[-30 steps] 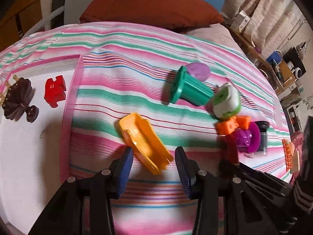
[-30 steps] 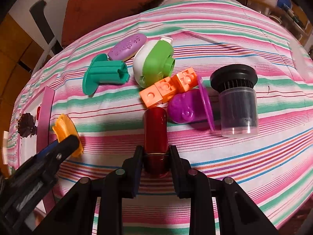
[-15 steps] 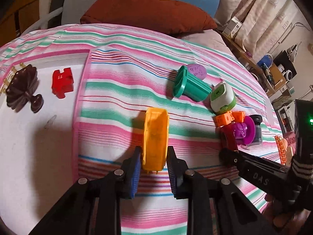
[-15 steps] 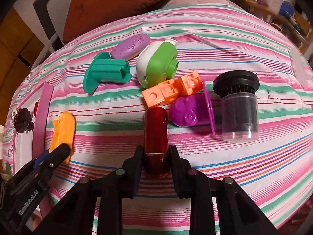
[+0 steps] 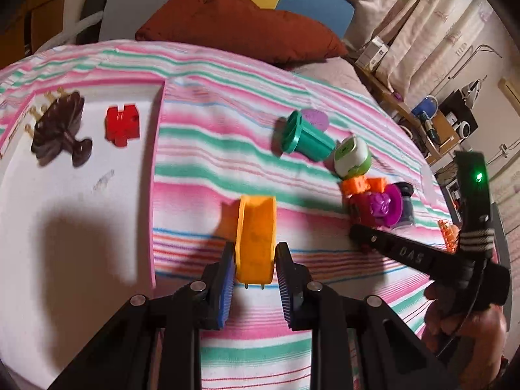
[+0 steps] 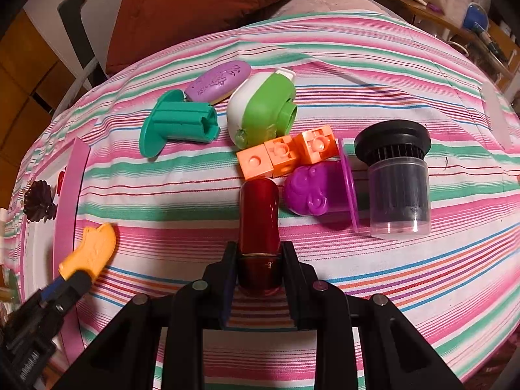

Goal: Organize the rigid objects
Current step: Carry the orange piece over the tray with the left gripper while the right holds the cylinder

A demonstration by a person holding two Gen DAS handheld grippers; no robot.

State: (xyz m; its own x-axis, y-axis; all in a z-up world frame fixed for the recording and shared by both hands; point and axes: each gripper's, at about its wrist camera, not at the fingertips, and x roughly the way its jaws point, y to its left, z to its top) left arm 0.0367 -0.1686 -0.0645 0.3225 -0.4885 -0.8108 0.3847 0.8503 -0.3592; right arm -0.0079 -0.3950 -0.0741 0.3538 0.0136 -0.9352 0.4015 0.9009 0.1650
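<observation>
Left claw (image 5: pixel 254 268) pinching the near end of an orange scoop (image 5: pixel 256 239) just above the striped bedspread (image 5: pixel 211 149) beside a white tray (image 5: pixel 65 201), right claw (image 6: pixel 259 271) clamped on a dark red tube (image 6: pixel 259 224) lying amid toys mid-bed.

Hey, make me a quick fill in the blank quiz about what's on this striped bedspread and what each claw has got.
1. The left claw is shut on a ____ toy scoop.
2. The right claw grips a dark red ____.
3. The white tray holds a brown hair clip and a ____ block.
4. The purple mould lies against three ____ cubes.

Answers: orange, tube, red, orange
</observation>
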